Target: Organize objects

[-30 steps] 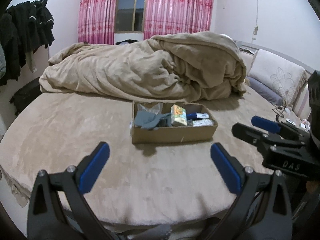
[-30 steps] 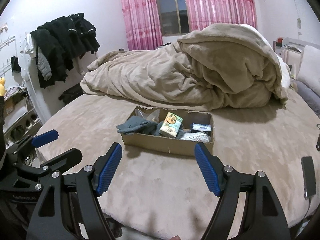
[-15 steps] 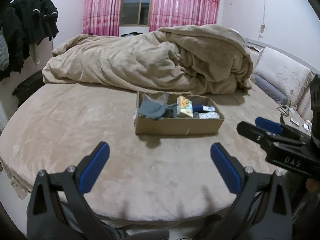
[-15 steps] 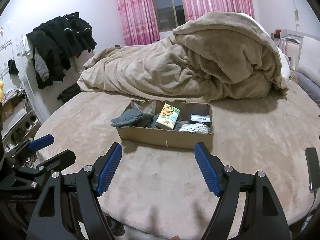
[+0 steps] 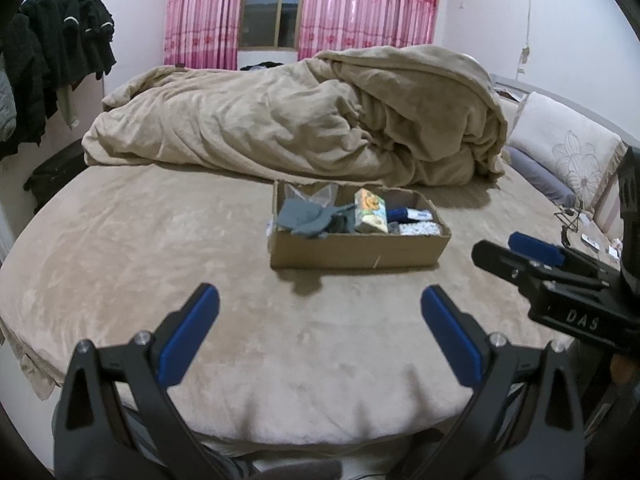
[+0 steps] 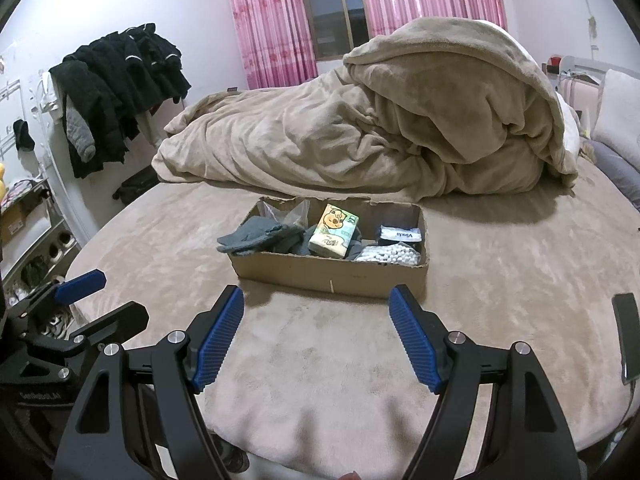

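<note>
- Left hand-held gripper (image 5: 320,322): jaws wide apart, nothing between them; hung over the near edge of the bed (image 5: 140,248), short of the box (image 5: 356,254).
- Right hand-held gripper (image 6: 316,330): jaws likewise wide apart and empty; held just near of the box, ribbed blue pads (image 6: 414,344) facing inward.
- Box: shallow, open-topped, brown corrugated card with a torn far rim; sat mid-bed, in front of the heaped blanket (image 5: 304,120).
- Contents, left to right: grey knit cloth (image 6: 256,236), soft and limp, draped over the left rim; crinkled clear bag (image 6: 286,210) behind it; tissue pack (image 6: 334,230), a soft rectangular block with a cartoon print, leaning tilted; small white-labelled pack (image 6: 400,234) at the far right; clear bag of white beads (image 6: 388,255) at the near right.
- Bed: round, covered in beige plush that would give under pressure.
- Step, as judged: approach to the box, first pick not yet made.
- Handling advice: the tissue pack looked the easiest grasp, being tall and firm-sided; close across its narrow faces. The cloth would call for a pinch on a raised fold. Steadying the light box with the other gripper could stop it sliding on the plush.
- Phone (image 6: 626,336): dark slab on the bed at right, well apart from the box.
</note>
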A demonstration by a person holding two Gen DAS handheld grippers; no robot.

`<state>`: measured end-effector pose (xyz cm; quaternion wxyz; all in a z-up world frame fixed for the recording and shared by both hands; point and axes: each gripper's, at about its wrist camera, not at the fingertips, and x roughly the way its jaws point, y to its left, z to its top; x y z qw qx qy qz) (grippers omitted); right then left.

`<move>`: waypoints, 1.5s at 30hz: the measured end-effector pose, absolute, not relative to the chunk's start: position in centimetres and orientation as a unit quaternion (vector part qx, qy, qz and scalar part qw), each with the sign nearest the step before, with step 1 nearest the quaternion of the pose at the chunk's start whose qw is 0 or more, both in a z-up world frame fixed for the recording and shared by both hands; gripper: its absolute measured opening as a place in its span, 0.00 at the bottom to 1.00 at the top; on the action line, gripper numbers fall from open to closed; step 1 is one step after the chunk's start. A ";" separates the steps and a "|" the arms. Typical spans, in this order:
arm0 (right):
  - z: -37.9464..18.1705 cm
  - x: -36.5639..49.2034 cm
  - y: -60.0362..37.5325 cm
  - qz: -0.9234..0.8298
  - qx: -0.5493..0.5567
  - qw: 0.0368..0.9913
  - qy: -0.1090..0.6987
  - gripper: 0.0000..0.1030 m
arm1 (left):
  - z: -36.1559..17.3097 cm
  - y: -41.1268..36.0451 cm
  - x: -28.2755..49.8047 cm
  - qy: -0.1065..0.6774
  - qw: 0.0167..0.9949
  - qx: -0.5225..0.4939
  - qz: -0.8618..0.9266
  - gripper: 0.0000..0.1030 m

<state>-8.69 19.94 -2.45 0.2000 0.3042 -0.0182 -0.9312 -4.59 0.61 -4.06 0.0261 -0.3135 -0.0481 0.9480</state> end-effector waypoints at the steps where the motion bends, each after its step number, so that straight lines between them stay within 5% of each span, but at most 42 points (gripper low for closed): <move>1: -2.4 -8.7 19.9 -0.931 0.305 0.200 -0.018 0.76 | -4.0 0.6 -4.5 -0.048 0.026 -0.313 0.948 0.99; 45: -2.8 -8.9 20.0 -0.931 0.306 0.196 -0.018 0.76 | -4.2 0.2 -4.8 -0.061 0.023 -0.316 0.947 0.99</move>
